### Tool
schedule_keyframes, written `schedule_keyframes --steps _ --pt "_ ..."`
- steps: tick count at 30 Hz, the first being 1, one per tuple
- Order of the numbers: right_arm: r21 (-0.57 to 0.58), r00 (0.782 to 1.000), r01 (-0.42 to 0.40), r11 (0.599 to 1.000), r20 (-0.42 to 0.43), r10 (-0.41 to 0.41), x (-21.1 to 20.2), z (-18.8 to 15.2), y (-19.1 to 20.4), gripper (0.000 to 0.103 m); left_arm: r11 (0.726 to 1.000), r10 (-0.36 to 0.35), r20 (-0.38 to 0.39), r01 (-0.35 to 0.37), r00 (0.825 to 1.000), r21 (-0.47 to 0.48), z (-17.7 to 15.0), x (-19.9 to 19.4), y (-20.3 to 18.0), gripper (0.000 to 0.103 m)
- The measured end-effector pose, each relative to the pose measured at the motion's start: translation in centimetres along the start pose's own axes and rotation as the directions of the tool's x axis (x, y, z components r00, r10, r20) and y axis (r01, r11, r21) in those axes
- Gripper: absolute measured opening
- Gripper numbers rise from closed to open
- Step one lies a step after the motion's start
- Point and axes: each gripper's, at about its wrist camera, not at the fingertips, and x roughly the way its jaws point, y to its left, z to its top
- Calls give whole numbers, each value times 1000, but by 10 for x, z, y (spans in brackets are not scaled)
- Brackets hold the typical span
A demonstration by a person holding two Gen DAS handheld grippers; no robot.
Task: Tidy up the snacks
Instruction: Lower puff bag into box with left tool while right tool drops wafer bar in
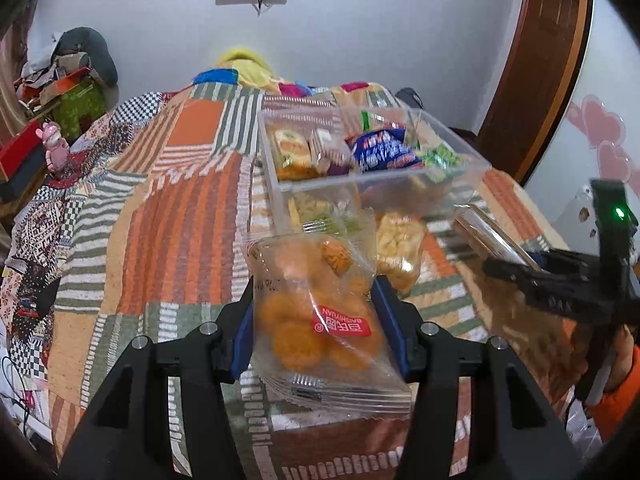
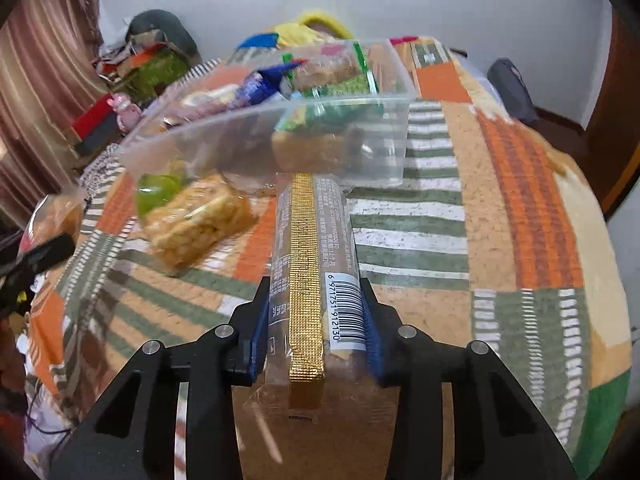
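My left gripper (image 1: 316, 292) is shut on a clear bag of round orange crackers (image 1: 312, 320) with a red label, held above the patchwork quilt. A clear plastic box (image 1: 440, 188) holding several wrapped snacks stands just beyond it. My right gripper (image 2: 315, 292) is shut on a long brown packet (image 2: 308, 240) with a gold strip and a barcode; the packet's far end reaches the clear box (image 2: 380, 140). A packet of pale yellow crisps (image 2: 196, 220) and a green-wrapped snack (image 2: 156, 192) lie on the quilt in front of the box.
The quilt (image 1: 180, 208) covers a bed-like surface that drops away at its right edge (image 2: 580, 240). A pink toy (image 1: 54, 152) and a pile of boxes and clothes (image 1: 68, 80) sit at the far left. A wooden door frame (image 1: 540, 60) stands at the right.
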Motion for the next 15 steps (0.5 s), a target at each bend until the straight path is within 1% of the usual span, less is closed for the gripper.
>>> schedule_keyframes --steps 4,7,10,15 --pt "-5 998 -20 1000 52 20 -22 7 0 36 1000 8 33 -8 999 -4 15 -8 -4 54" --pt "-5 994 -32 999 104 32 -37 19 1 36 1000 15 66 -15 998 -5 30 -14 -8 54" --pt "-8 989 -39 999 142 40 -42 32 1 36 1000 13 97 -12 995 -12 48 -16 -11 54" --pt "-11 981 -33 999 191 35 -41 60 2 36 999 34 143 -35 989 0 80 -11 -16 54"
